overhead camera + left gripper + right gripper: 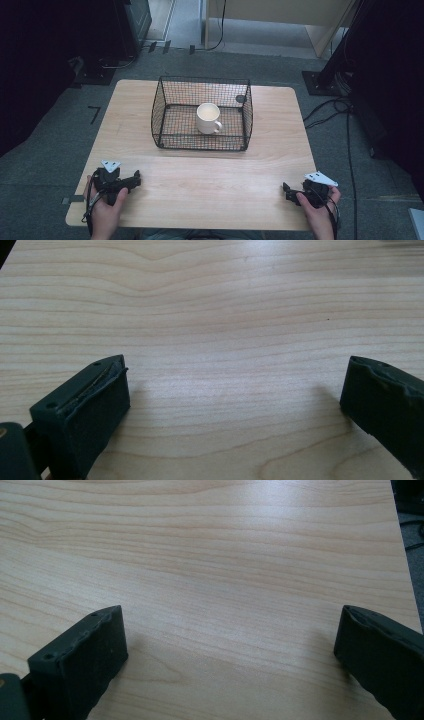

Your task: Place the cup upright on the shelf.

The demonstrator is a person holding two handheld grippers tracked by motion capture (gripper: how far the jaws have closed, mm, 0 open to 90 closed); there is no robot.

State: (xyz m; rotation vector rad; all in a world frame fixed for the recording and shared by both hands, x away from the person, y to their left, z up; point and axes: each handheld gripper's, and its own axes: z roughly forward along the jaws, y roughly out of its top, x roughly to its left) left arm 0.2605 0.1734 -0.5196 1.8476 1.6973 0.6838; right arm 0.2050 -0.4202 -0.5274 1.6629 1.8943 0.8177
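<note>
While both grippers gape empty, pale wood table [210, 175] stands on grey carpet [50, 140].

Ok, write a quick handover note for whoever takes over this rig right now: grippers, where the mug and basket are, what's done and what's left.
Left gripper: open, holding nothing, resting at the near left of the table; its fingers stand wide apart over bare wood.
Right gripper: open, holding nothing, at the near right edge.
White mug: upright inside the black wire basket, handle toward the right-near side.
Basket: mid-table, toward the far side, well away from both grippers.
Done: no grasp made so far.
Left: probably reach in and handle the mug; either gripper has to travel forward first.
</note>
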